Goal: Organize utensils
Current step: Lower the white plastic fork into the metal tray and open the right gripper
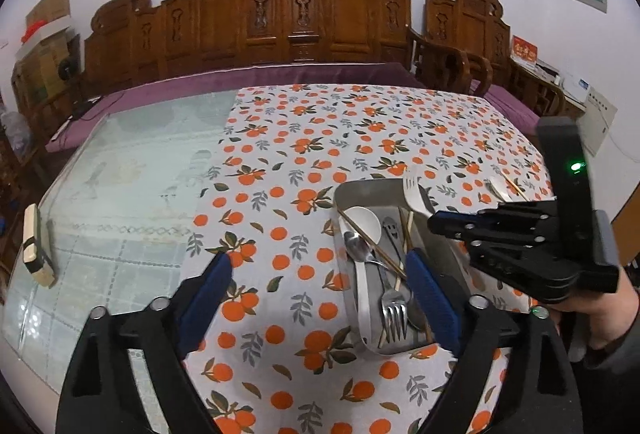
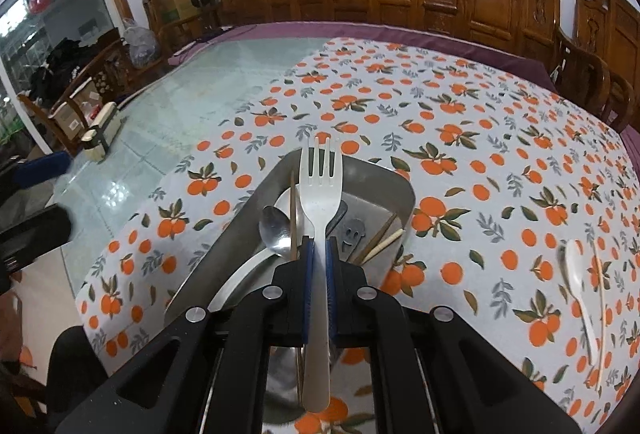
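A steel tray (image 1: 348, 190) (image 2: 384, 178) sits on the orange-print tablecloth and holds a white spoon (image 1: 362, 220), a metal spoon (image 2: 275, 228), a metal fork (image 1: 394, 308), a smiley-face utensil (image 2: 352, 230) and chopsticks (image 2: 384, 244). My right gripper (image 2: 318, 246) is shut on a white plastic fork (image 2: 320, 186) and holds it above the tray, tines pointing away; it shows in the left wrist view (image 1: 434, 220) too. My left gripper (image 1: 320, 274) is open and empty, low over the cloth, its right finger over the tray.
A white plastic spoon (image 2: 576, 274) and a thin chopstick (image 2: 600, 314) lie on the cloth right of the tray. A wood-and-black block (image 1: 38, 246) sits on the bare glass tabletop at left. Carved wooden chairs line the far side.
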Action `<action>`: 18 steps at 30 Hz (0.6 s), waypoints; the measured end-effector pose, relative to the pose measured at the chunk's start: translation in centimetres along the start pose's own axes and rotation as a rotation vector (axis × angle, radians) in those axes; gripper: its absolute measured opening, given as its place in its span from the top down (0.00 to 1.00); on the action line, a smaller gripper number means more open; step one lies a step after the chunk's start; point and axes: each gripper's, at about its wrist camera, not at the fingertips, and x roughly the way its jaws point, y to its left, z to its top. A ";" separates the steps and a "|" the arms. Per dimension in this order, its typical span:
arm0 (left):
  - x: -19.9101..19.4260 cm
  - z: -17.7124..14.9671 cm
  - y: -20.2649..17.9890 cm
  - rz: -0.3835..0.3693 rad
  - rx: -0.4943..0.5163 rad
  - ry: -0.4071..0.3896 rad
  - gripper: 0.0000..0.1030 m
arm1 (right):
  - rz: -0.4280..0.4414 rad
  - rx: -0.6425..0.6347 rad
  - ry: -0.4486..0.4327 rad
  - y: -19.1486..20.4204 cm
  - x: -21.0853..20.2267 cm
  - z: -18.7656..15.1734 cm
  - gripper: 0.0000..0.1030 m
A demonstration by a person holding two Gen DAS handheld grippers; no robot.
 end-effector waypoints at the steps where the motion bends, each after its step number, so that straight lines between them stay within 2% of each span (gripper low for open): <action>1: 0.0 0.0 0.0 0.004 -0.002 -0.001 0.10 | -0.004 0.000 0.005 0.0 0.4 0.0 0.93; 10: 0.8 -0.4 0.0 0.018 0.001 0.016 0.10 | 0.014 0.031 0.043 -0.2 3.0 0.1 0.92; 18: 1.1 -0.6 -0.1 0.023 0.009 0.023 0.10 | 0.080 0.098 0.044 -0.9 3.2 0.5 0.92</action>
